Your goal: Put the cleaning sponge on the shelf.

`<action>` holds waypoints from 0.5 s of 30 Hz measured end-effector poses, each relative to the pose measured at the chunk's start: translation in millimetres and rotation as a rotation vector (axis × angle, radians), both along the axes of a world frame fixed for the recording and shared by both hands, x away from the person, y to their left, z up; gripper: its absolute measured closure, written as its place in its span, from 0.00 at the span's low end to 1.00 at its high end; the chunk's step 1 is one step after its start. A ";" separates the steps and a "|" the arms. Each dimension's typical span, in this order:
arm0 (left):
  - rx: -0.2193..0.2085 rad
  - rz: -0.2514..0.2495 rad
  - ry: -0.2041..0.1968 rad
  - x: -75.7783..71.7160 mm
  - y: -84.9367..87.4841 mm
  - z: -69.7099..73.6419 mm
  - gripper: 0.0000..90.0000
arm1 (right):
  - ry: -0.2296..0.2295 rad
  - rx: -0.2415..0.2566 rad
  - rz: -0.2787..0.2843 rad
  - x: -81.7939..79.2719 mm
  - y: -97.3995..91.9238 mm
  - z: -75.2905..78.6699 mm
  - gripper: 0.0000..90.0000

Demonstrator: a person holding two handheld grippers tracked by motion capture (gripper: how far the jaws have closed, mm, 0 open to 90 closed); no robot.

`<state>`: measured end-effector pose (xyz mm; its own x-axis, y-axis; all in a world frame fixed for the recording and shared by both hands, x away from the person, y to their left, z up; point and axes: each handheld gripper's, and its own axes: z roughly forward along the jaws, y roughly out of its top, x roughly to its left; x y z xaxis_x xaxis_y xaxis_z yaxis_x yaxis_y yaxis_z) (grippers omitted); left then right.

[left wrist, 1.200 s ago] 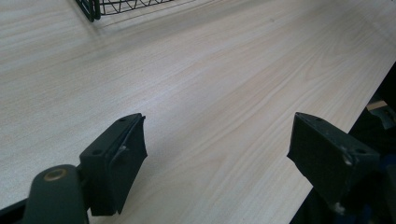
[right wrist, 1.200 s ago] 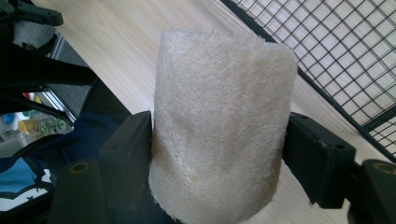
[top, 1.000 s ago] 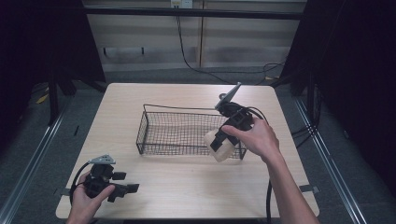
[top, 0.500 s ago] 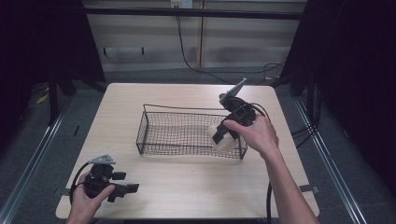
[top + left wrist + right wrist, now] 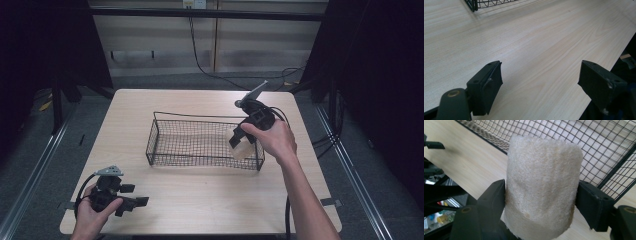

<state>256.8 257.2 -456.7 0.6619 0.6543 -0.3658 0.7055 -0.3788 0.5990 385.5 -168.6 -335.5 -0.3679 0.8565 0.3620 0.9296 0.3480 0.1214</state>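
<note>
**Right claw pinches sponge roll over basket end**

We see the right claw (image 5: 239,142) clamped on a cream loofah-like sponge roll (image 5: 541,185). In the right gripper view the roll stands between the two black jaws, each pad pressed flat against one side, and it sticks out well past the jaw tips. Its fuzzy end points toward the wire basket (image 5: 165,150), whose mesh shows just behind it.

In the high view the sponge roll (image 5: 242,148) sits at the right end of the basket, right at the mesh wall there; we cannot tell whether it touches the wire or the basket floor. The right hand (image 5: 272,140) wraps the gripper body from the right side.

The left claw (image 5: 540,85) is spread wide with nothing between its jaws, low over bare desk (image 5: 544,40). In the high view it rests at the near left corner of the desk, well apart from the basket.
</note>
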 end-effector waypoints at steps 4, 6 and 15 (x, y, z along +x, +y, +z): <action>-0.002 0.005 0.000 0.0 0.2 0.1 0.21 | 0.010 -0.003 -0.014 4.5 -1.2 -3.0 0.30; -0.004 0.005 0.003 -0.1 0.1 0.1 0.21 | 0.011 -0.004 -0.022 6.5 -1.5 -4.4 0.30; -0.004 0.005 -0.003 0.1 0.4 0.0 0.21 | 0.016 0.003 -0.071 13.2 -5.7 -11.0 0.30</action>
<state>256.9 257.6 -456.8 0.6597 0.6561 -0.3664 0.7057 -0.3733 0.6022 398.7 -174.3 -346.5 -0.2998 0.8792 0.3702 0.9540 0.2802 0.1069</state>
